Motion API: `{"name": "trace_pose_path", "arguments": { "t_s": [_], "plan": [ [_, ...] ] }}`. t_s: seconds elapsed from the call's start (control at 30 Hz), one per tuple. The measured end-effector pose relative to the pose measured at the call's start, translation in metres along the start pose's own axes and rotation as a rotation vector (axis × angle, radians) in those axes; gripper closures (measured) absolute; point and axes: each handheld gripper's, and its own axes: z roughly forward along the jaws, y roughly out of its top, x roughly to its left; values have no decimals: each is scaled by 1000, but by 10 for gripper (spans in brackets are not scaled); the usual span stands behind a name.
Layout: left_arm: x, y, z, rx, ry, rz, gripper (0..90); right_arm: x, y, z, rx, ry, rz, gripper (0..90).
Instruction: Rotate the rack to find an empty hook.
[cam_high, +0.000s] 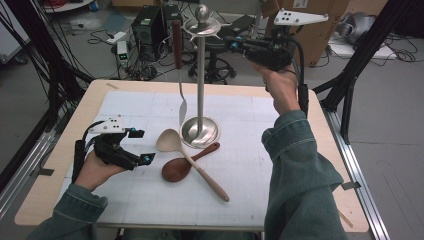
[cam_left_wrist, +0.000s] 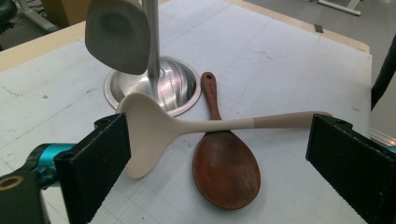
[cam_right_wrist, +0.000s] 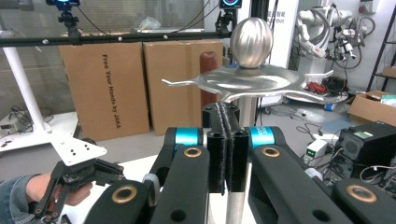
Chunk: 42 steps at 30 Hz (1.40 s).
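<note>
Just ahead of the left gripper (cam_high: 141, 146), between its wide-open, empty jaws as the left gripper view frames them, lies the pale ladle (cam_left_wrist: 154, 126). Its bowl sits close to the jaw at the left of that view, and its handle runs across the gap towards the other jaw, so the long axis lies crosswise to the jaws rather than along them. The handle passes over the brown spoon (cam_left_wrist: 225, 165), which lies under it with its own handle pointing away towards the rack base (cam_left_wrist: 170, 86). Beyond the ladle's bowl the base stands very near, perhaps touching, and a grey spatula (cam_left_wrist: 116, 35) hangs beside the pole above it.

The left hand is much the nearer to both loose utensils. A grasp on the ladle would probably go best with the jaws turned across the handle, away from the crossing point, lest the spoon be dragged along. There is open mat on the near side; the base crowds the far side.

Up at the rack's top, the right gripper (cam_right_wrist: 227, 144) has its jaws pressed together with nothing between them, just below the hook plate (cam_right_wrist: 247, 81) and knob (cam_right_wrist: 251, 43). It is well apart from the table's utensils, with free air around it.
</note>
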Motion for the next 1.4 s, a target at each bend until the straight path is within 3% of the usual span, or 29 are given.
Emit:
{"name": "trace_pose_path", "arguments": {
  "t_s": [0.77,1.4],
  "plan": [
    [0,0,-1,-7,2,-3,70,10,4,17,15,33,-16,893],
    [0,0,-2,-11,5,-4,70,26,6,50,16,52,-16,894]
  ]
}}
